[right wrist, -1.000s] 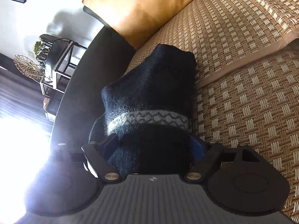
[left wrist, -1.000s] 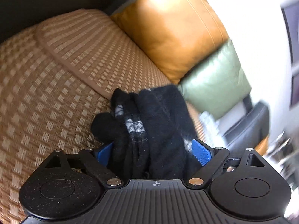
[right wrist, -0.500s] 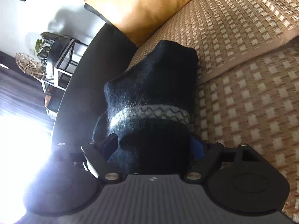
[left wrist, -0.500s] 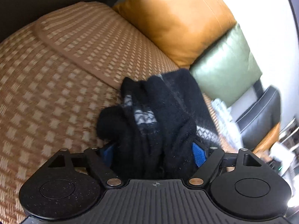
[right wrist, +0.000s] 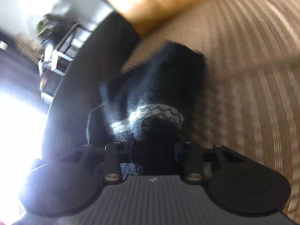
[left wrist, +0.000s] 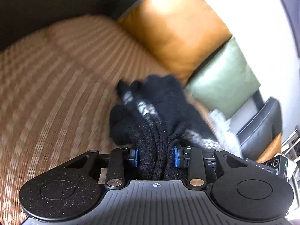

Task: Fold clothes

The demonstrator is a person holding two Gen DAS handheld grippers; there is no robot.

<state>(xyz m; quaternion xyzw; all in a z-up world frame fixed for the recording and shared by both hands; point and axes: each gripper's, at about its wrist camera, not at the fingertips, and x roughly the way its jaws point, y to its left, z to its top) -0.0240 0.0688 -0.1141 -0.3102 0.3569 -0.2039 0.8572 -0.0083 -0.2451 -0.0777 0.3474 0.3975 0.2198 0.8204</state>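
Observation:
A black knit garment [left wrist: 161, 101] with a grey patterned band lies bunched on the woven sofa seat [left wrist: 56, 93]. My left gripper [left wrist: 156, 156] is closing, and its blue pads [left wrist: 136, 157] squeeze a gathered fold of the garment. In the right wrist view the same garment [right wrist: 168, 78] rises from the seat, its grey zigzag band just ahead of the fingers. My right gripper [right wrist: 153, 150] is closing too, with dark fabric pinched between its pads [right wrist: 178, 151]. Both views are blurred by motion.
An orange cushion [left wrist: 172, 30] and a green cushion [left wrist: 223, 80] lean at the sofa back. A dark leather chair [left wrist: 262, 127] stands to the right. The sofa's dark armrest [right wrist: 90, 75] and a metal-framed side table [right wrist: 61, 43] lie left of the right gripper.
Both pairs of jaws have narrowed from wide apart onto the garment, which is now bunched tightly between them. Both grippers have lifted a little with the fabric.

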